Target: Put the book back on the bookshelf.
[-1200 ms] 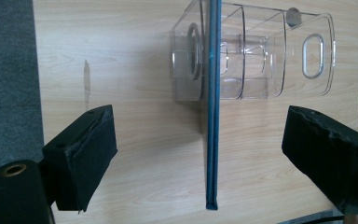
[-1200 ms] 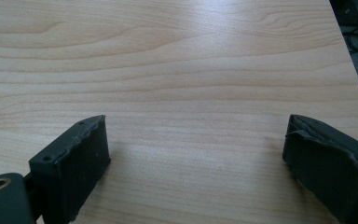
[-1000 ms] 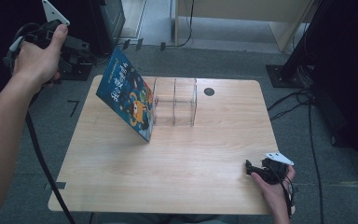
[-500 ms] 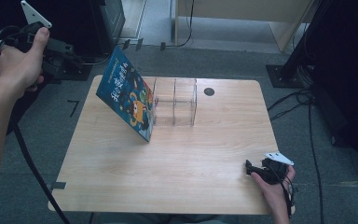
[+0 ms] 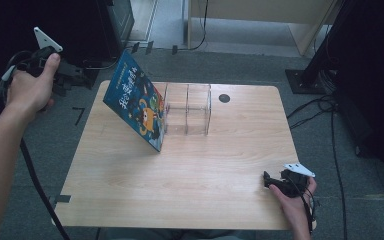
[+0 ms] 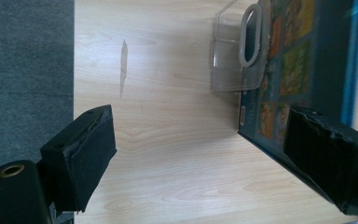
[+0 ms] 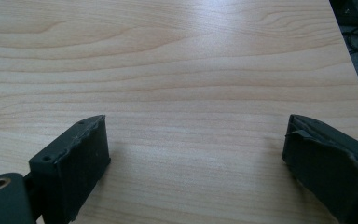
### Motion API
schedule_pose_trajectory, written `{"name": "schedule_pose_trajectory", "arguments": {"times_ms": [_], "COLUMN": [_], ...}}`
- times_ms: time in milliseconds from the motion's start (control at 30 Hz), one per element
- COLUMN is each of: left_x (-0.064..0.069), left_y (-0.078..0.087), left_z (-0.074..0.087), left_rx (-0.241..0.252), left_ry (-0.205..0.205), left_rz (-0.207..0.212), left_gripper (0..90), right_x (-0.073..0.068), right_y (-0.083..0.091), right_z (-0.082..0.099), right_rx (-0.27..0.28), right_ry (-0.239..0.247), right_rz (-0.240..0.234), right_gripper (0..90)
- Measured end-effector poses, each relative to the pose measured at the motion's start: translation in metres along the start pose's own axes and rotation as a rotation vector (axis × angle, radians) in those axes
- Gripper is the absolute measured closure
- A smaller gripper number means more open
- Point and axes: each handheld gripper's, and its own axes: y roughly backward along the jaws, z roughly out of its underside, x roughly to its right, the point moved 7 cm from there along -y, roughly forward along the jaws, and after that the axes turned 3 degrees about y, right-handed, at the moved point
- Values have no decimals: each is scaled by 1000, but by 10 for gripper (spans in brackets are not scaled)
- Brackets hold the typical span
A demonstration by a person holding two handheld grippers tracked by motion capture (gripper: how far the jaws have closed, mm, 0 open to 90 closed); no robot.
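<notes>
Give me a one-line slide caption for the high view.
Picture book leaning against a clear rack on the wooden table, open left gripper off its corner.

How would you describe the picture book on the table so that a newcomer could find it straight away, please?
Start at the light wooden table; toward its far left stands a clear plastic divider rack. Tilted against the rack's left end is the picture book, propped on its lower edge. Its blue cover with bright cartoon figures makes it the one colourful thing there.

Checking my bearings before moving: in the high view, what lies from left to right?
left gripper → book, leaning against the clear divided rack → dark round hole in the table → right gripper.
</notes>
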Motion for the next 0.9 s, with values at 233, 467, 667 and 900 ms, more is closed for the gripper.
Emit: {"name": "schedule_pose_trajectory", "arguments": {"times_ms": [233, 467, 667, 900], "left_x": [-10, -22, -31, -30], "left_y": [-19, -41, -60, -78], "left_z": [8, 21, 32, 41], "left_rx": [1, -5, -15, -11], "left_ry": [5, 24, 16, 18], "left_rz": [-13, 7, -14, 17], "left_gripper": [116, 138, 138, 139], "right_x": [0, 0, 0, 0], "right_y": [0, 0, 0, 0], "right_z": [0, 0, 0, 0], "right_rx": [0, 0, 1, 1], "right_ry": [0, 0, 0, 0], "right_rz": [0, 0, -1, -1], "right_gripper": [65, 65, 65, 66]}}
